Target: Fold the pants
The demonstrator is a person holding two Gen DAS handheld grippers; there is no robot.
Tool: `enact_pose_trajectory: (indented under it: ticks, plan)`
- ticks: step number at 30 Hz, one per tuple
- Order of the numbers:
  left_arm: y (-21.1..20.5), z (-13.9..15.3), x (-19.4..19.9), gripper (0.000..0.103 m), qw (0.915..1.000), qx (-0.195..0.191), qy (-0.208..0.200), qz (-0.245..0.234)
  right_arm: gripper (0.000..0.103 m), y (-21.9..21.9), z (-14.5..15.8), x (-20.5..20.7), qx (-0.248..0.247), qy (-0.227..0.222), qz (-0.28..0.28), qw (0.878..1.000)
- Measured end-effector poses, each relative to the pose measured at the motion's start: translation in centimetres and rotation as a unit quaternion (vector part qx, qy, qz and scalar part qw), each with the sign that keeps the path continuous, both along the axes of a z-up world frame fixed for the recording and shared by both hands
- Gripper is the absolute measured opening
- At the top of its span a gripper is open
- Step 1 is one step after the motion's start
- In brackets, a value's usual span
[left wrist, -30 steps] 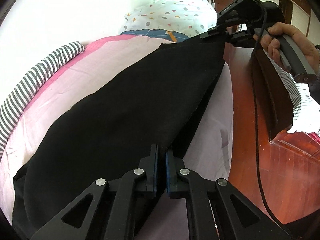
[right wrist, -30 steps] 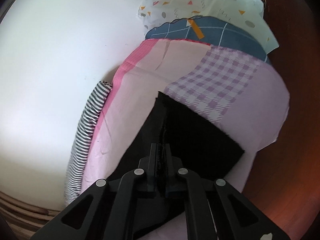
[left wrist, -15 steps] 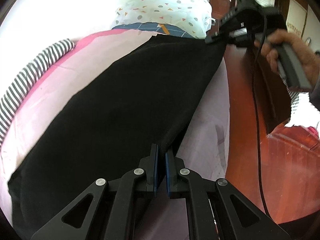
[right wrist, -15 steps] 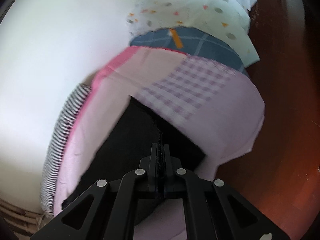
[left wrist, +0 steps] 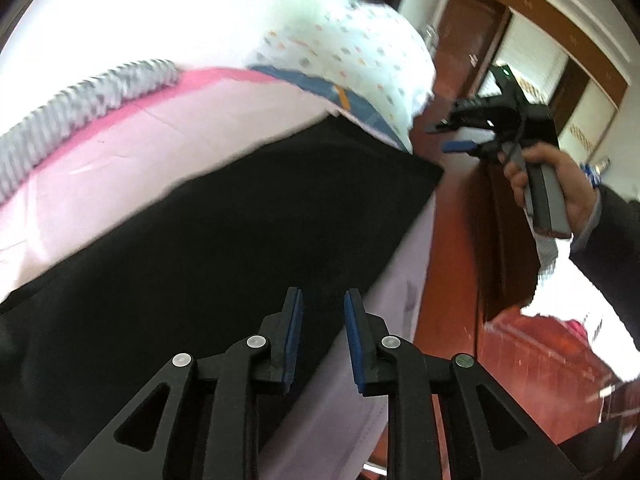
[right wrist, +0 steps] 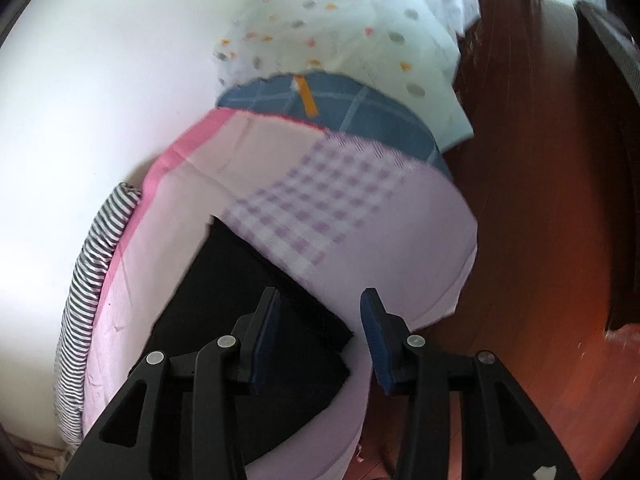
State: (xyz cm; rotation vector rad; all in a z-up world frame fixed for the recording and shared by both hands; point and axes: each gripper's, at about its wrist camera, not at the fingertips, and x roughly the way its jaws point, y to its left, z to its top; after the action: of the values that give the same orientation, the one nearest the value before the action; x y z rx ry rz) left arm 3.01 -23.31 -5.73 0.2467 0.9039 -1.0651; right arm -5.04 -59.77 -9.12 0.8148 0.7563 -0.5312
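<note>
- Left claw (left wrist: 322, 314), black with blue pads, stands parted with nothing between its fingers; it hovers over the near edge of the black fabric pants (left wrist: 224, 240)
- Right claw (right wrist: 318, 328), the same black and blue make, gapes wider and grips nothing; a corner of the pants (right wrist: 256, 320) lies below and between its fingers
- From the left wrist view the right claw (left wrist: 450, 136) hangs in the air beyond the far corner of the pants, apart from the cloth, with the person's right hand (left wrist: 556, 180) wrapped round its grey handle
- Those pants lie spread flat in a broad dark panel on a pale pink bed sheet (left wrist: 132, 136) with a brighter pink border and a lilac checked patch (right wrist: 320, 200)
- Along the sheet's left edge runs a grey-and-white striped cloth (right wrist: 90, 280)
- Past the sheet sit a blue checked cloth (right wrist: 352, 112) with an orange tag and a white cloth dotted in colours (right wrist: 360, 28)
- Reddish-brown wooden floor (right wrist: 540, 220) shows to the right of the bed
</note>
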Motion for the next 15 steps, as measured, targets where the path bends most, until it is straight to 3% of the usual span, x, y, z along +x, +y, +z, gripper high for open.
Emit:
enact_pose_trajectory:
  ticks: [4, 7, 11, 15]
  plan:
    - [6.3, 1.9, 1.6, 0.029, 0.9966, -0.016, -0.021, 0.078, 0.040, 4.9, 3.7, 4.0, -0.036, -0.012, 0.118, 0.992]
    - [12.0, 2.6, 2.3, 0.030, 0.9863, 0.008, -0.064, 0.152, 0.040, 10.5, 5.4, 8.4, -0.039, -0.023, 0.232, 0.972]
    - [19.6, 2.9, 3.8, 0.030, 0.9663, 0.026, -0.067, 0.247, 0.040, 18.9, 6.1, 14.1, -0.022, -0.023, 0.376, 0.926]
    - [26.2, 3.0, 4.4, 0.032, 0.9380, 0.047, -0.081, 0.334, 0.040, 27.3, 6.1, 19.2, -0.016, -0.011, 0.503, 0.864]
